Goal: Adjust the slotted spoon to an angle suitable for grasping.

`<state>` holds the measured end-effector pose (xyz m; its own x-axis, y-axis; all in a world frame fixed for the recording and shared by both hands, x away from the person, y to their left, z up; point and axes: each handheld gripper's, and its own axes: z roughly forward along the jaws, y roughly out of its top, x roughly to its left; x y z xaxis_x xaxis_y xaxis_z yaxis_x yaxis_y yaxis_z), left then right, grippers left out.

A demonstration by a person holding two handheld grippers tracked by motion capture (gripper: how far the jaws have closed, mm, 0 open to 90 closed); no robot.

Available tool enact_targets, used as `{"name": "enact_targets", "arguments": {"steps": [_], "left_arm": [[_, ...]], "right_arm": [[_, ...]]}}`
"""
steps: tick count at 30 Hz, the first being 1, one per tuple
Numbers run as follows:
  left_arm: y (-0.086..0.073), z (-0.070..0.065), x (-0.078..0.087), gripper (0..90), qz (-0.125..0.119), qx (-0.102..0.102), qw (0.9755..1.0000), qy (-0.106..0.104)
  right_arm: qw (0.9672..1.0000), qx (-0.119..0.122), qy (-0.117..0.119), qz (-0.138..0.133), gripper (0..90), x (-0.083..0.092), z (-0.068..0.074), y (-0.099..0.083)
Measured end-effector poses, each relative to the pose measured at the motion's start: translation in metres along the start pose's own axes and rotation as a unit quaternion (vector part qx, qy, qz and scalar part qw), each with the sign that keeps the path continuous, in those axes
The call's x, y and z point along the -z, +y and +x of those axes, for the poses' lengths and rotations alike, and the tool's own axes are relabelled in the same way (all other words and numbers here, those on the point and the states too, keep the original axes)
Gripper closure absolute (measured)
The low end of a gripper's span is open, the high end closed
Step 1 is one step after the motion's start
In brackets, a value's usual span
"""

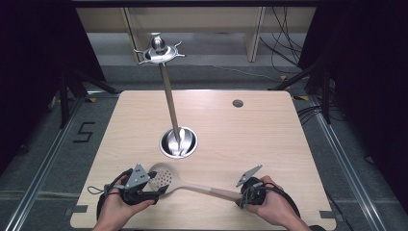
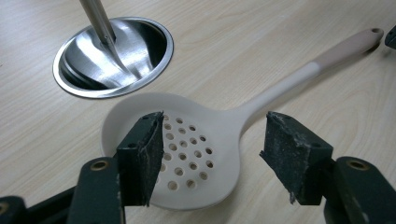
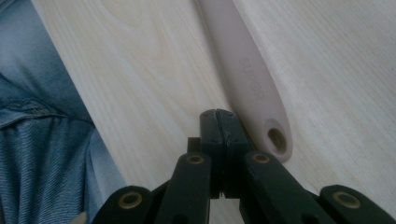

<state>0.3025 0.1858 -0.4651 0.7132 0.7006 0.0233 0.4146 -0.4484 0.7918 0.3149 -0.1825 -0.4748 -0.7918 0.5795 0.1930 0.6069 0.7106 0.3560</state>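
This looks like a lab or test room set up for recording, not a home. A plain pale wooden table (image 1: 269,134) stands alone on grey carpet (image 1: 43,159), framed by metal rails (image 1: 45,163) on the floor. Black curtains (image 1: 29,57) close off both sides. Loose cables (image 1: 284,43) lie on the floor behind, near bare wooden shelving (image 1: 202,21). A black number mark (image 1: 84,131) is taped to the carpet, and tape strips (image 1: 77,210) mark the table's corners. A metal pole (image 1: 169,101) rises from a steel cup (image 1: 178,142) set into the tabletop.
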Motion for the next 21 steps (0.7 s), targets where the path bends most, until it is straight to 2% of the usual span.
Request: {"name": "enact_targets", "arguments": {"steps": [2, 4, 7, 8, 9, 12, 13, 15, 17, 18, 20, 21], "left_arm": [[0.001, 0.001, 0.000, 36.5, -0.001, -0.010, 0.9999, 0.001], [0.001, 0.001, 0.000, 35.6, -0.001, -0.010, 1.0000, 0.000], [0.000, 0.000, 0.000, 35.4, -0.003, -0.009, 0.9999, -0.004], [0.001, 0.001, 0.001, 35.3, 0.004, -0.017, 0.9998, -0.002], [0.000, 0.000, 0.000, 35.3, 0.005, -0.003, 1.0000, -0.004], [0.000, -0.002, -0.001, 35.2, -0.001, 0.003, 1.0000, -0.008], [0.000, -0.002, -0.002, 35.2, -0.007, -0.004, 0.9999, -0.008], [0.000, -0.002, -0.002, 35.1, -0.005, -0.004, 0.9999, -0.009], [0.000, -0.001, -0.003, 35.1, 0.004, -0.011, 0.9999, 0.002], [0.000, -0.001, -0.002, 35.1, 0.007, -0.014, 0.9999, -0.006], [0.000, -0.002, -0.003, 34.7, 0.007, -0.006, 0.9999, -0.007], [0.000, -0.002, -0.003, 34.4, 0.007, -0.009, 0.9999, -0.008]], "right_arm": [[1.0000, 0.002, -0.007, 0.005, 90.0, -0.001, -0.001, 0.000], [0.9996, 0.001, -0.026, 0.009, 90.0, -0.001, -0.003, 0.001], [0.9995, -0.003, -0.032, 0.005, 90.0, -0.001, -0.004, 0.002], [0.9991, 0.000, -0.043, 0.004, 90.0, -0.001, -0.006, 0.003], [0.9987, -0.002, -0.050, 0.003, 90.0, -0.001, -0.006, 0.004], [0.9980, -0.001, -0.063, 0.003, 90.0, -0.001, -0.007, 0.006], [0.9977, -0.001, -0.068, 0.000, 90.0, -0.001, -0.008, 0.006], [0.9969, -0.002, -0.079, -0.005, 90.0, -0.002, -0.011, 0.008], [0.9964, -0.007, -0.084, -0.009, 90.0, -0.002, -0.013, 0.010], [0.9960, -0.012, -0.088, -0.009, 90.0, -0.002, -0.014, 0.011], [0.9949, -0.014, -0.098, -0.016, 90.0, -0.003, -0.018, 0.014], [0.9946, -0.016, -0.101, -0.017, 90.0, -0.003, -0.019, 0.015]]}}
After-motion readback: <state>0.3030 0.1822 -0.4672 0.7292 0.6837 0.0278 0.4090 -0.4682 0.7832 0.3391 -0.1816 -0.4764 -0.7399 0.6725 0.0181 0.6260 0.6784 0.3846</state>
